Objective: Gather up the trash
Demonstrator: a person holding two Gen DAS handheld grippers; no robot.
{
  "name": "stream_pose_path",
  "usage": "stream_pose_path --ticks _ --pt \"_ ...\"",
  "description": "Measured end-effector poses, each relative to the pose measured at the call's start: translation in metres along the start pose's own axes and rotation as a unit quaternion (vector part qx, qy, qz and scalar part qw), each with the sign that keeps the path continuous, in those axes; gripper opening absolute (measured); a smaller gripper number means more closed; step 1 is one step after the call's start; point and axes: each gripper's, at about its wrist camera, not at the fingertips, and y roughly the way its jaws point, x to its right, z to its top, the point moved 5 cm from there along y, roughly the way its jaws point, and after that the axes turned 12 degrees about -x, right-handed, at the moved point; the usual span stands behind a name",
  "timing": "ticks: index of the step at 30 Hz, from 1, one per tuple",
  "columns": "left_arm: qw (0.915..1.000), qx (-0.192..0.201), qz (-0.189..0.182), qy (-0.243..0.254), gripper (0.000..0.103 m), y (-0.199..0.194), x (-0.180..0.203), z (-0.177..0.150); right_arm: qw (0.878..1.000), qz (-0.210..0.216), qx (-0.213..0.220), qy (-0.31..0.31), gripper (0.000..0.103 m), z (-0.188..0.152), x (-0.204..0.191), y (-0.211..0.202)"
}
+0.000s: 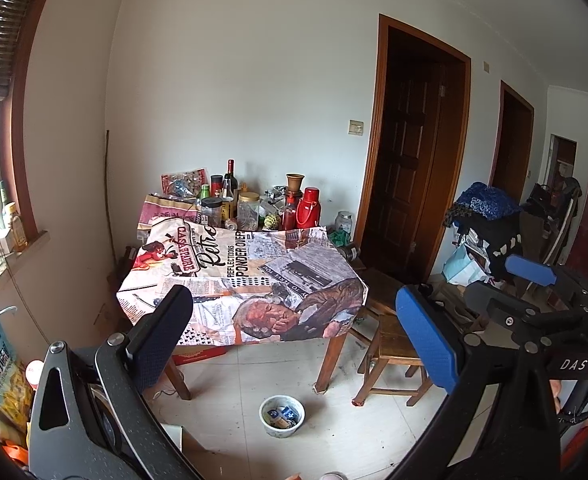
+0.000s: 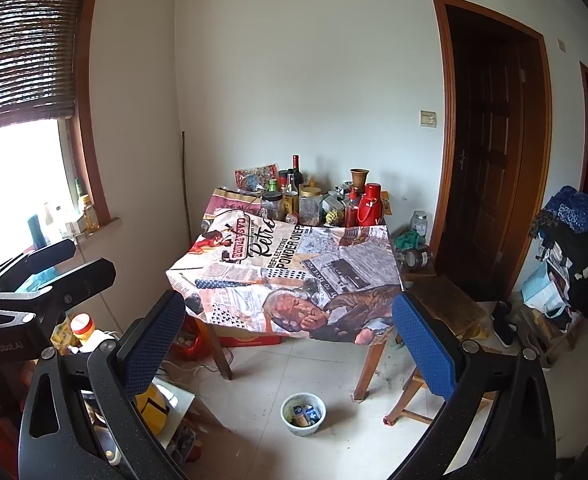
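Both grippers, left (image 1: pixel 294 332) and right (image 2: pixel 289 340), gaped wide and empty above a trash-filled bowl (image 2: pixel 303 414) on the floor, directly ahead below them, neither clearly nearer.

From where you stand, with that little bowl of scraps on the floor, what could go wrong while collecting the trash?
The bowl sits on the floor tiles just off the table leg and beside the wooden stool; reaching down for it, a gripper might knock either. It already holds wrappers, so tipping it could spill them. The bottles and jars crowd the table's far edge and could topple if the tablecloth gets dragged.
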Motion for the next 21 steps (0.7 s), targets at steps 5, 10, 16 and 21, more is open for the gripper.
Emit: stream_pose_path --ticks 5,10,16,21 --pt "1.0000 0.001 -0.004 0.002 0.102 0.000 0.002 -0.001 1.000 -0.002 0.000 -0.001 0.103 0.001 0.001 -0.001" --pt "1.0000 0.000 -0.008 0.003 0.102 0.002 0.003 -0.001 1.000 -0.002 -0.001 -0.004 0.103 0.002 0.002 -0.001" --pt "0.9999 -0.001 -0.013 0.003 0.102 0.004 0.002 -0.002 1.000 -0.001 -0.004 -0.004 0.103 0.003 0.005 0.002" --pt "0.9999 -0.004 -0.011 -0.001 0.102 0.011 0.001 0.000 1.000 0.002 -0.008 -0.005 0.103 0.005 0.011 0.009"
